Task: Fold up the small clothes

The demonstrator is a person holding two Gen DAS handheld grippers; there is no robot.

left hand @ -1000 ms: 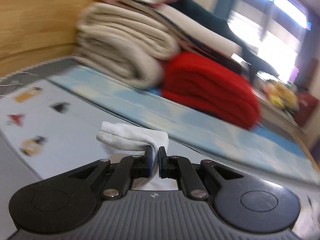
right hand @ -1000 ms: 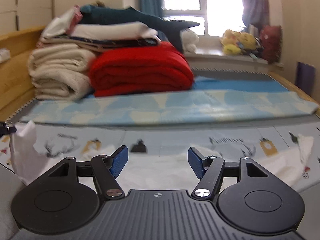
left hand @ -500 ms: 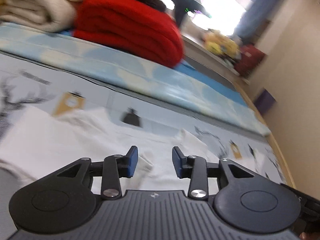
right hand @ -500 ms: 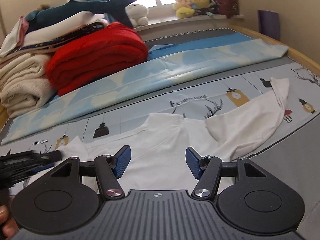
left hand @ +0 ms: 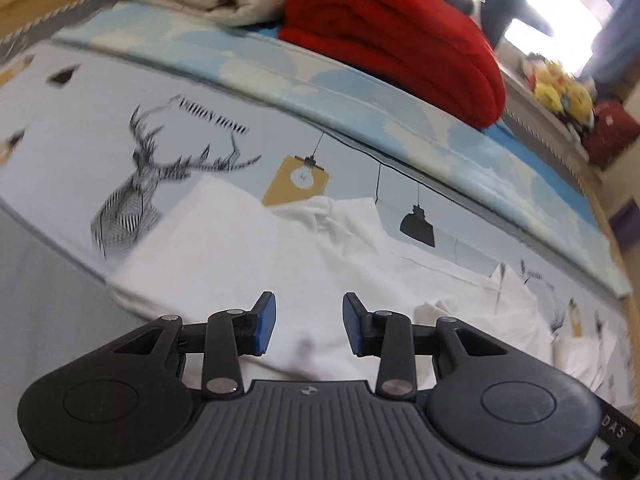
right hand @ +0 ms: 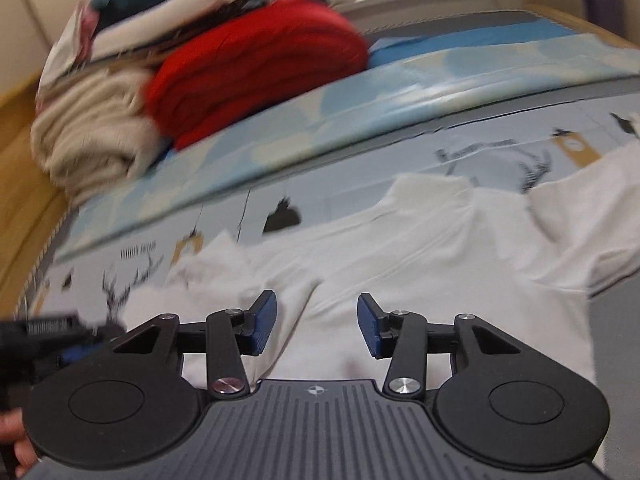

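a: we log the left claw [left hand: 306,322] first: fingers spread wide, nothing between them, low over the white garment [left hand: 248,248].
b: where do we put the garment?
a: spread out and creased on the printed bed sheet [left hand: 80,120], beside the deer print [left hand: 136,196].
b: we note the right claw [right hand: 316,326] likewise gaping, empty, over the same white garment [right hand: 420,248]. behind, a beige blanket [right hand: 92,136] sits left of a folded red blanket [right hand: 256,64].

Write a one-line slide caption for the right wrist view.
Open right gripper above a white shirt spread on the printed bedsheet; red blanket stacked behind.
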